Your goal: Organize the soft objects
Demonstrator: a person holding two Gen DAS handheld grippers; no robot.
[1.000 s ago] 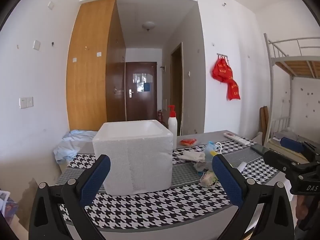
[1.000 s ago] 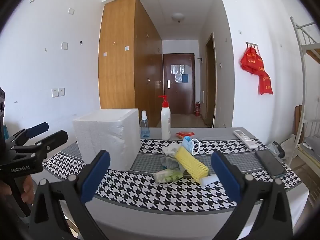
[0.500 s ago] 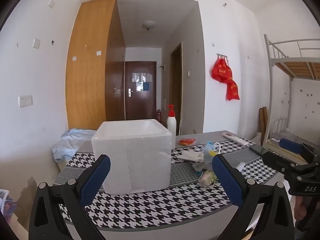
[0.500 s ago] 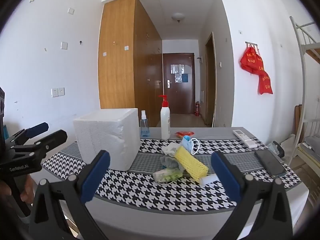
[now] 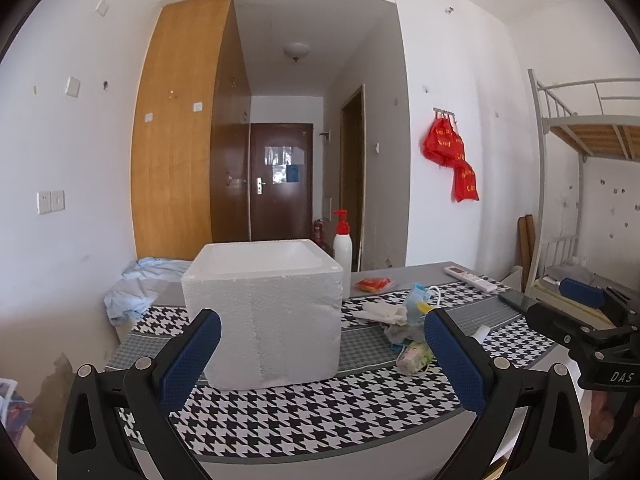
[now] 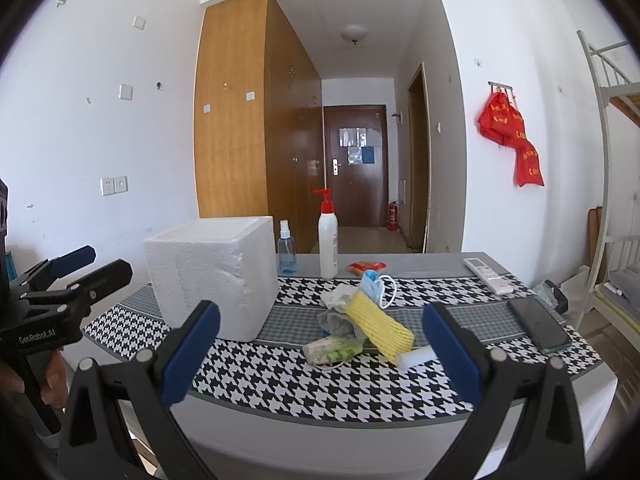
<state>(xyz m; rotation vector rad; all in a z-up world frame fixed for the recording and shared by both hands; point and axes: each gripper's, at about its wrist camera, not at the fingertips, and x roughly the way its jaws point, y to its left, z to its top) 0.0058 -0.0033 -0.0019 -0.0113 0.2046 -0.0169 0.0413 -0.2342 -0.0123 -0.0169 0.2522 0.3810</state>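
Now both grippers, left (image 5: 322, 354) & right (image 6: 320, 350), hover w/ fingers spread, empty, before foam box (image 5: 266, 312) and soft pile (image 6: 360, 322) on tabletop (image 6: 340, 384).

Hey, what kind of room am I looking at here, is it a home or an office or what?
Most likely a dormitory room. A metal bunk bed stands at the right, a tall wooden wardrobe lines the wall beside a short entry hall ending in a dark door, and a cloth-covered table holds household clutter.
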